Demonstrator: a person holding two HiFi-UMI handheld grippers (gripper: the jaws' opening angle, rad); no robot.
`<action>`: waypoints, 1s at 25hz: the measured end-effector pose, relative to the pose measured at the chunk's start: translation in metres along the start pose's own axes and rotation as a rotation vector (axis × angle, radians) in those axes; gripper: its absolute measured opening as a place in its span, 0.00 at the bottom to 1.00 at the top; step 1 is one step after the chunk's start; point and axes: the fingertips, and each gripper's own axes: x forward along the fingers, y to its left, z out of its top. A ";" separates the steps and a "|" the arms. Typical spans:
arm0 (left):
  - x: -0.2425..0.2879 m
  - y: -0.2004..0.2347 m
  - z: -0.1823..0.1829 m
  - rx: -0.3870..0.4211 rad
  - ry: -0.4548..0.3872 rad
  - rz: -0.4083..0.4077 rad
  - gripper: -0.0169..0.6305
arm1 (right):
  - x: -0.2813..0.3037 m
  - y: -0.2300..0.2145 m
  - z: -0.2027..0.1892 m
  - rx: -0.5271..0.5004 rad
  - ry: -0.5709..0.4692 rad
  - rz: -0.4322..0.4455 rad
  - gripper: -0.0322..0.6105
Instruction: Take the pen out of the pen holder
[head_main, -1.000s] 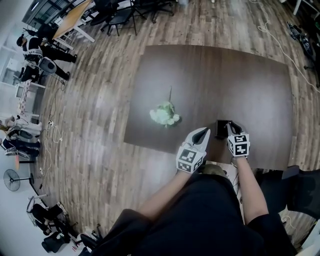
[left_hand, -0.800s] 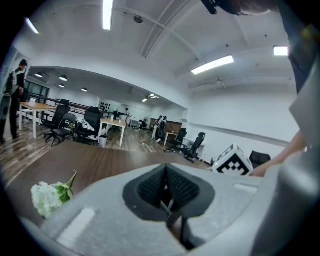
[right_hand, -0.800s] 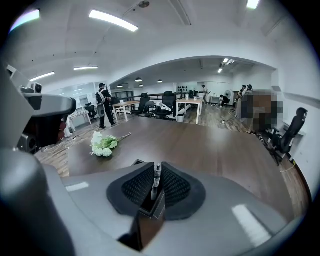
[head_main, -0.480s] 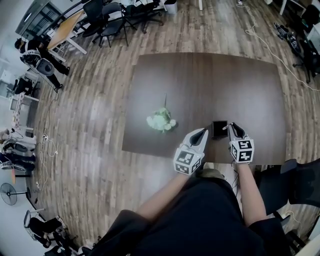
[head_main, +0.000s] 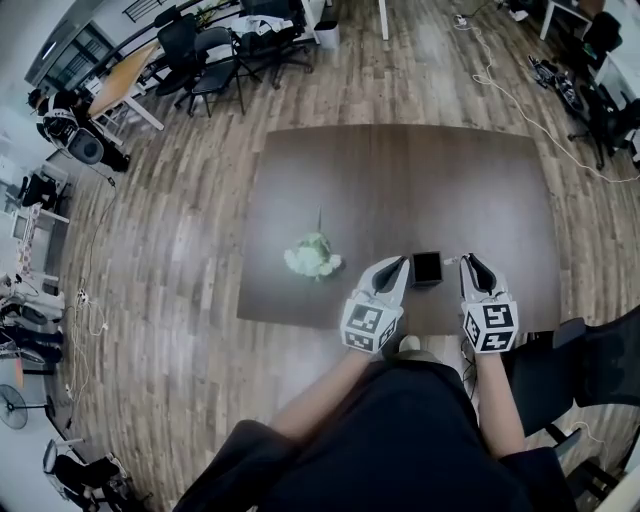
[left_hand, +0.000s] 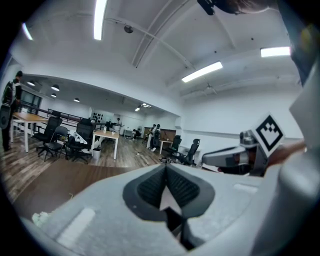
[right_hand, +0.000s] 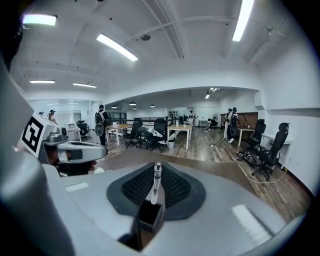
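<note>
The black square pen holder (head_main: 427, 268) stands on the dark wooden table (head_main: 400, 180) near its front edge. My right gripper (head_main: 468, 259) hangs just right of the holder and above the table. In the right gripper view it (right_hand: 156, 169) is shut on a white pen (right_hand: 156, 184), which stands upright between the pads. The holder's open top (right_hand: 149, 217) shows below the pen. My left gripper (head_main: 400, 262) hovers just left of the holder. Its jaws (left_hand: 166, 169) are shut at the tips, with nothing between them.
A bunch of pale green flowers (head_main: 312, 255) lies on the table left of the grippers. Office chairs (head_main: 215, 60) and desks stand on the wooden floor beyond the table. People stand at the far left (head_main: 60, 115). A dark chair (head_main: 590, 370) is at my right.
Both grippers have risen towards the camera. The right one has come up off the holder with the pen and now sits to the holder's right. The holder stayed on the table.
</note>
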 end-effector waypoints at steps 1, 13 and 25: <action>0.001 0.000 0.004 0.004 -0.004 0.001 0.03 | -0.004 0.000 0.004 -0.005 -0.007 -0.004 0.12; 0.004 -0.007 0.027 0.048 -0.072 0.028 0.03 | -0.029 -0.018 0.020 -0.001 -0.081 -0.086 0.12; -0.004 -0.020 0.021 0.038 -0.081 0.021 0.03 | -0.035 -0.011 0.005 0.019 -0.069 -0.061 0.12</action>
